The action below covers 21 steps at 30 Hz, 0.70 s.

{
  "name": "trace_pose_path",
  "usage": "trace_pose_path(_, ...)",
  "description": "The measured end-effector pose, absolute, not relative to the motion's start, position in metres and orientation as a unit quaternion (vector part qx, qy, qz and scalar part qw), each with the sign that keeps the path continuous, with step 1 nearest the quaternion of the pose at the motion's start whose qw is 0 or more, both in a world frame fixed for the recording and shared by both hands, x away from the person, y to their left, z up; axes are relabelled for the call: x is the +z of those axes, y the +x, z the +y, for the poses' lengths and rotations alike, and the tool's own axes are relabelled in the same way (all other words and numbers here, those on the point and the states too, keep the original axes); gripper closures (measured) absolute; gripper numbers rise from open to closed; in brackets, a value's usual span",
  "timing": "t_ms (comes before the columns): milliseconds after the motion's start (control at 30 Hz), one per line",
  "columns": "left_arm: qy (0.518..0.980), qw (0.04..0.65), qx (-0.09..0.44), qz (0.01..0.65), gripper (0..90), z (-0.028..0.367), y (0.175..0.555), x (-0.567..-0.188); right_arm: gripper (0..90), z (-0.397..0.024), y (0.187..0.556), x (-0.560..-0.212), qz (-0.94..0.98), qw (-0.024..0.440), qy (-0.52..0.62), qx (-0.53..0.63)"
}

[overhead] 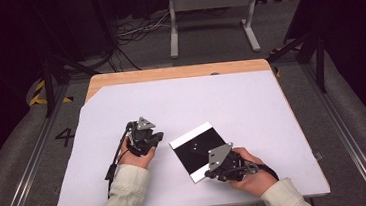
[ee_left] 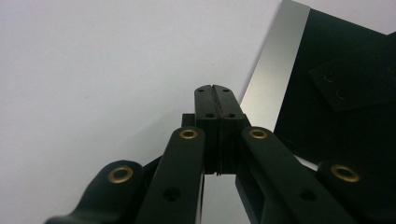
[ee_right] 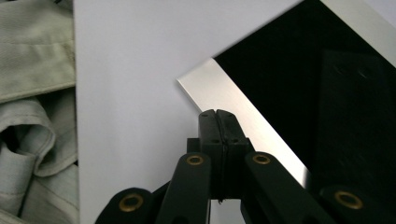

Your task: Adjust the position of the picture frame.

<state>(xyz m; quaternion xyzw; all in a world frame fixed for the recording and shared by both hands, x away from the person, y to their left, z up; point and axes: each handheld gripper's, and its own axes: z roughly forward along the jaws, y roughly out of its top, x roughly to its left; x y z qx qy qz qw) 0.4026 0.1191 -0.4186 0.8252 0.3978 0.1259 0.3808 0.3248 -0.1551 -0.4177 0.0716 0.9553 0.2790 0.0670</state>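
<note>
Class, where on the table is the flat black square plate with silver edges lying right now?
In the high view, the black square plate with silver edges lies right of centre on the white table sheet, between the left gripper and right gripper.

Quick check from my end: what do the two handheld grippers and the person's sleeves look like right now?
Both the left gripper and the right gripper are black, each topped with a grey three-cornered plate and trailing a black cable. Their jaws are flat black bars with brass-coloured rivets. The sleeves are pale greenish-beige work-jacket cloth.
</note>
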Motion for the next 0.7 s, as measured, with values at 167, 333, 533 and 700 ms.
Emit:
trace_pose_path(167, 0.823, 0.383, 0.128, 0.399, 90.0, 0.126, 0.399, -0.418, 90.0, -0.132, 0.322, -0.429, 0.96, 0.058, 0.041, 0.269)
trace_pose_path(333, 0.825, 0.384, 0.125, 0.395, 90.0, 0.127, 0.397, -0.418, 90.0, -0.122, 0.319, -0.429, 0.959, 0.076, 0.034, 0.271)
trace_pose_path(533, 0.825, 0.387, 0.122, 0.395, 89.9, 0.126, 0.395, -0.417, 90.0, -0.115, 0.327, -0.432, 0.954, 0.097, 0.056, 0.277)
trace_pose_path(700, 0.826, 0.386, 0.12, 0.393, 89.9, 0.125, 0.395, -0.418, 90.0, -0.115, 0.337, -0.434, 0.948, 0.091, 0.081, 0.295)
